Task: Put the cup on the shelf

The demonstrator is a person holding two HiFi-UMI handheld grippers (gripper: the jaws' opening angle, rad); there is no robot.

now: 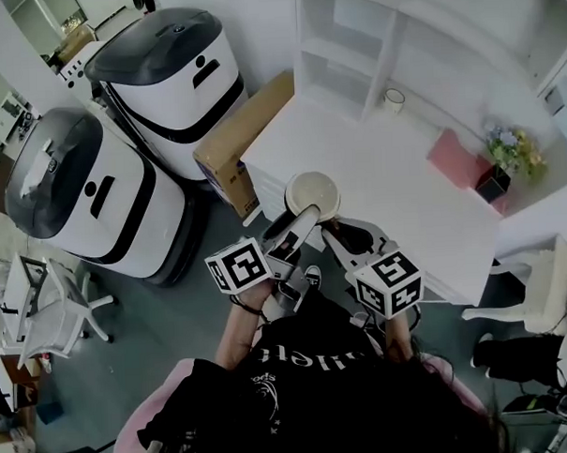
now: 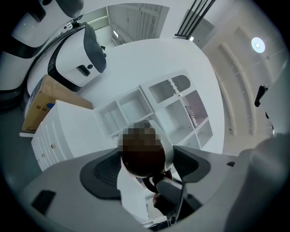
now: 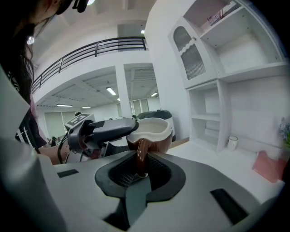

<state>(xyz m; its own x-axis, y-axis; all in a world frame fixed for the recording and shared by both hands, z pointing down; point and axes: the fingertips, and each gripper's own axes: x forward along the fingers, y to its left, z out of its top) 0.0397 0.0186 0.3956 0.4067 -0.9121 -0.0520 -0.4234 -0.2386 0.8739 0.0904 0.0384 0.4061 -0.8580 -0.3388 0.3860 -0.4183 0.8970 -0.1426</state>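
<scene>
the cup [image 1: 312, 193] hung over the desk's [image 1: 394, 183] near edge, well short of the shelf [image 1: 337, 54]. the right gripper [image 3: 138, 168] pinched its handle and the left gripper [image 2: 146, 166] clamped its body. carrying and placing it were still to do.

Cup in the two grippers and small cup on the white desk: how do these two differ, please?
The held cup is brown outside and cream inside; the small cup is white. The held cup is in the air, the right gripper shut on its handle and the left gripper on its body; the small cup stands untouched on the desk beside the shelf. The held cup looks wider. Both are upright.
</scene>
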